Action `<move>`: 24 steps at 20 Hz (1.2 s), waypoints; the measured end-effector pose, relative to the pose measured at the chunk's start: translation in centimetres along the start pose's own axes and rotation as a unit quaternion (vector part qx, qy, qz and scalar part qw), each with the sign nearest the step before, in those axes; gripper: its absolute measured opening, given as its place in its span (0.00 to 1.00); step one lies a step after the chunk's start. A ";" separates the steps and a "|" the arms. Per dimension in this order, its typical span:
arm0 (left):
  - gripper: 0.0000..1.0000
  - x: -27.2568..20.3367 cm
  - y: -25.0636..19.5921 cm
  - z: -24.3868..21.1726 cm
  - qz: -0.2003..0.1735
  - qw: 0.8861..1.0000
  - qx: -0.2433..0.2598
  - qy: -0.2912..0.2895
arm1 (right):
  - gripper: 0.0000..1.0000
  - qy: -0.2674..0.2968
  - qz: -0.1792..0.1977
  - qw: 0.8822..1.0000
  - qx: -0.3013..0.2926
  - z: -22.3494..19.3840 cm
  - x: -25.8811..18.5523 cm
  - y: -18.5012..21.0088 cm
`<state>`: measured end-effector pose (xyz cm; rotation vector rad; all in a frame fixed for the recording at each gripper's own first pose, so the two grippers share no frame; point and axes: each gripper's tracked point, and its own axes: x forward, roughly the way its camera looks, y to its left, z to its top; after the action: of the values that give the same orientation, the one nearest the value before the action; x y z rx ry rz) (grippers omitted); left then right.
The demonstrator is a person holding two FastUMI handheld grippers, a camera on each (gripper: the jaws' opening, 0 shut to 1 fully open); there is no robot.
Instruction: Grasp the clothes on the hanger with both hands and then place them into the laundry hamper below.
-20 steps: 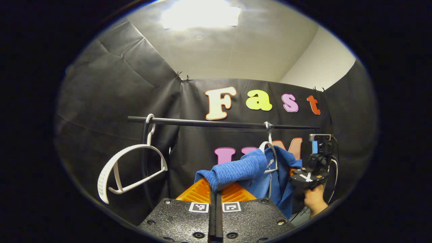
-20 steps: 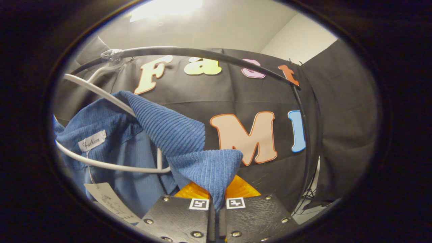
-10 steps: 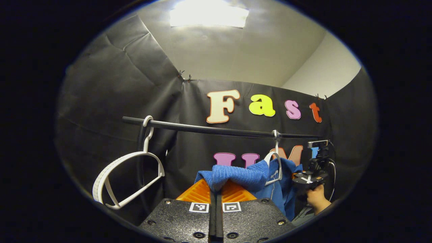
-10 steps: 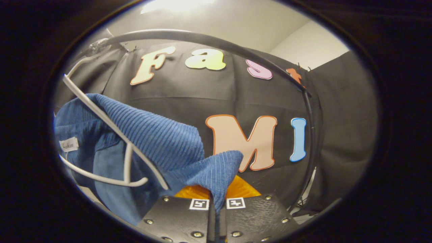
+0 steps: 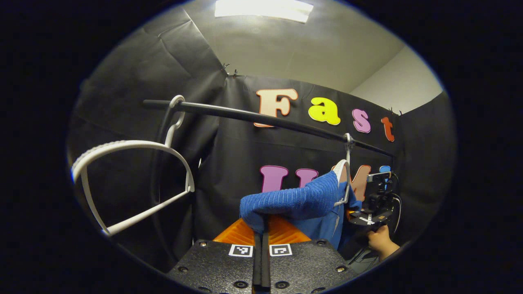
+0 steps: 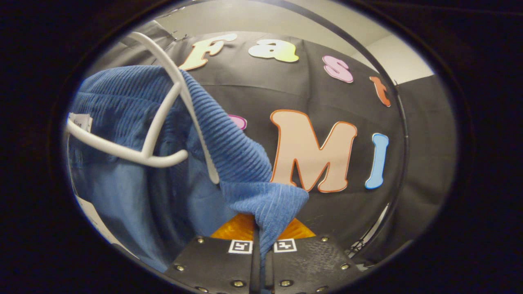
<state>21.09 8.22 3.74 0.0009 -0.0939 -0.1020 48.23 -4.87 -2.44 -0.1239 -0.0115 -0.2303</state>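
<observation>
Clothes (image 5: 294, 202), one blue ribbed garment, sit pinched in both our claws. Our left claw (image 5: 261, 228) has its two fingers pressed together on a fold of the cloth. Our right claw (image 6: 261, 232) nips another corner of the clothes (image 6: 261, 204) between both fingers (its far image, with a hand (image 5: 380, 241) under it, shows at four o'clock in the left gripper view). Beyond, the garment drapes over a white hanger (image 6: 163, 118) hooked on the black rail (image 5: 261, 118). At nine o'clock a second white hanger (image 5: 122, 147) hangs bare.
</observation>
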 end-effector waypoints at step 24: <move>0.01 -0.8 -2.6 -8.7 0.008 0.998 0.024 0.064 | 0.05 0.044 0.076 0.994 0.070 -5.8 -9.3 1.1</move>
<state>20.82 5.68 -4.97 0.0542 0.0313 -0.0830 39.43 -2.40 -8.57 0.0262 0.0690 -0.0819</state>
